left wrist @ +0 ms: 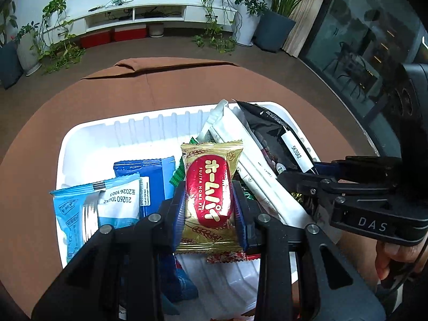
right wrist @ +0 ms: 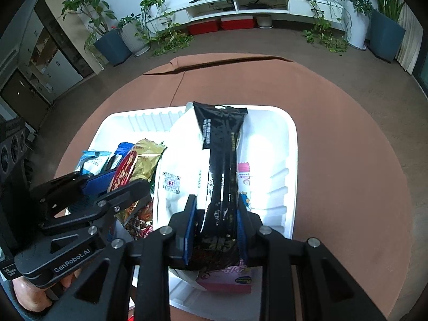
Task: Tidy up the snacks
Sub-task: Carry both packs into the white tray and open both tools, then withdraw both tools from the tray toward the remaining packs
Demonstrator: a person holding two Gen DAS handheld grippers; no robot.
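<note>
Left hand-held gripper (left wrist: 208, 208): I've got it pinching the gold-and-red Home Pie pack (left wrist: 210, 195) between both blue pads, pack upright over the white tray (left wrist: 88, 133). Left of that gripper, in the tray, a light blue packet (left wrist: 80, 214) lies flat, with a dark blue packet (left wrist: 149, 179) just beside it and partly under it. A green wrapper edge (left wrist: 178, 175) shows behind the held pack. Below the fingers, something blue sits in the tray bottom; can't tell what it is.

Right of the left gripper: long white packs (left wrist: 240, 147) lean against the tray's far-right corner.

Right hand-held gripper (right wrist: 215, 230): I see it clamped on the long black packet (right wrist: 222, 165), which runs forward from the pads toward the tray's far wall. The packet rests on the white packs, and a pink-and-white pack (right wrist: 227, 281) sits under the fingers. The tray sits on the brown counter (right wrist: 347, 160).
</note>
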